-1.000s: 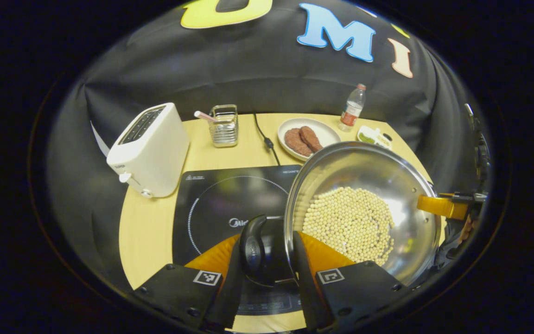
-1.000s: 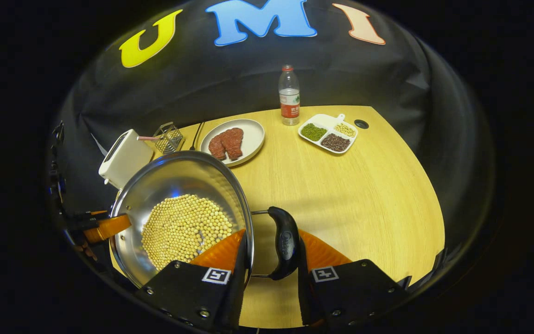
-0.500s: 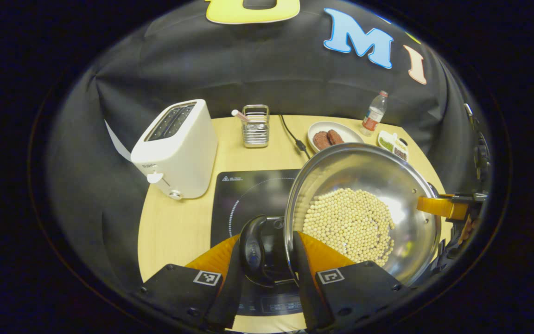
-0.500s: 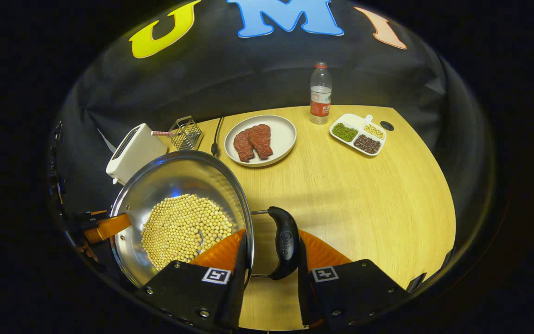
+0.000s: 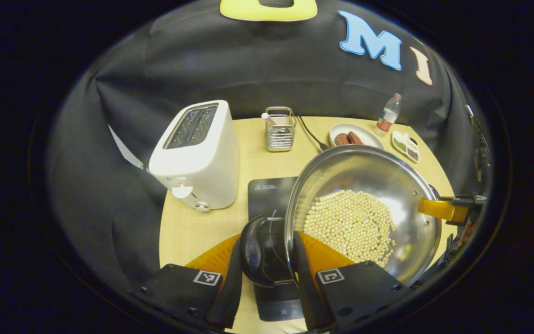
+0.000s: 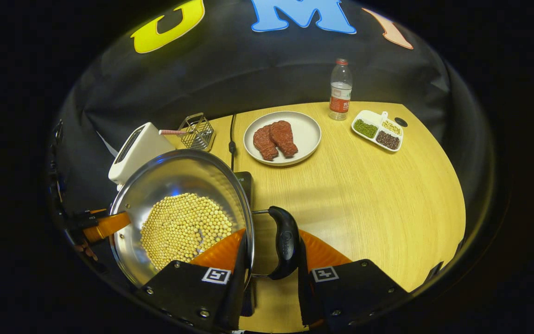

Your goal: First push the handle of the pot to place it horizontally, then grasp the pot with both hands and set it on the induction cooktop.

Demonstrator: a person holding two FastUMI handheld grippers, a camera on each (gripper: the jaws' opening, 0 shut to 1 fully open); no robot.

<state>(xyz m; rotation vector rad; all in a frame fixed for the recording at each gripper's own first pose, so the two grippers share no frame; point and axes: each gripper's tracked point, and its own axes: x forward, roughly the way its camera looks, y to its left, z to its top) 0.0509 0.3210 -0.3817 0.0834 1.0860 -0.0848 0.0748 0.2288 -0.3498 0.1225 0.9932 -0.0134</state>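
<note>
Both my hand-held grippers, left [image 5: 262,260] and right [image 6: 271,260], pinch the black side handles [image 5: 254,250] of the shiny steel pot [image 5: 364,185] of pale beans [image 5: 348,225], carried above the black induction cooktop [image 5: 267,192]. It looks heavy and slippery; I'd keep it level.

I am seeing a white toaster [image 5: 197,155] standing at the left side of the wooden table [image 6: 378,199], near its edge. Behind it a wire rack [image 5: 280,129] is sitting with a pink-tipped stick [image 6: 170,132] poking out of it. A black cord [image 6: 232,134] is trailing beside the rack. A plate [image 6: 306,139] is carrying two brown patties [image 6: 275,139]. Further back a water bottle [image 6: 340,90] is standing upright, just beside a white divided dish [image 6: 377,130] holding green, pale and dark beans.
</note>
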